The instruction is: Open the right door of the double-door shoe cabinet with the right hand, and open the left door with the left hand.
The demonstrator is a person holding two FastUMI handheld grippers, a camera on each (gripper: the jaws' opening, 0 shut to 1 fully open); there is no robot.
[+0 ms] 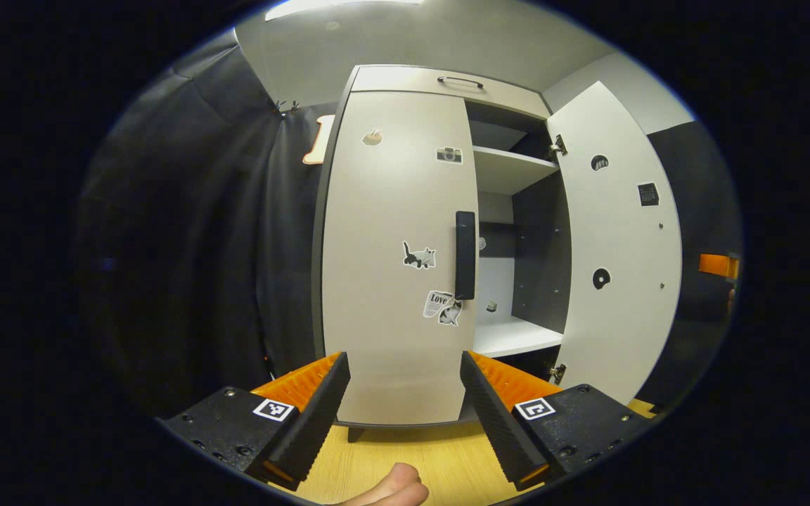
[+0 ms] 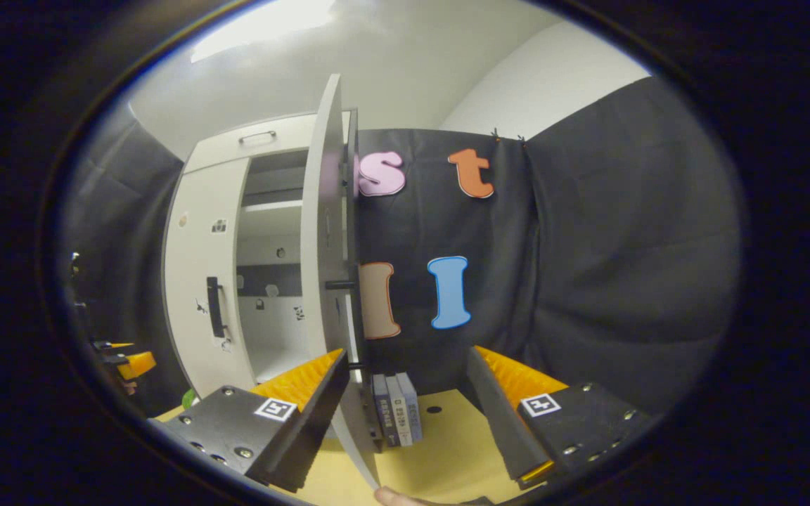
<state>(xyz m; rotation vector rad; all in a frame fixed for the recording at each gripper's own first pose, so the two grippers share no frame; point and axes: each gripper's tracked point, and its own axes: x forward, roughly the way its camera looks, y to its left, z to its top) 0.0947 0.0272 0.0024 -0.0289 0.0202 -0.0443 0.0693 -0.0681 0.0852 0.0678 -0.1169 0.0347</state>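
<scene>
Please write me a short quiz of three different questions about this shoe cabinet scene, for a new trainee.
1. True or false: the white right door of the shoe cabinet is swung open.
2. Which door carries the black vertical bar handle seen in the left gripper view? A) white left door B) right door
3. Fill in: the left gripper is ____, holding nothing.

Key: 1 true; 2 A; 3 open. In the right gripper view, the right gripper is open too, beside the right door's edge.

Hidden and cut-off parts
The cabinet's lower shelf (image 1: 514,337) is partly hidden behind the left door (image 1: 394,260); stickers at 12 o'clock are too small to make out.
</scene>
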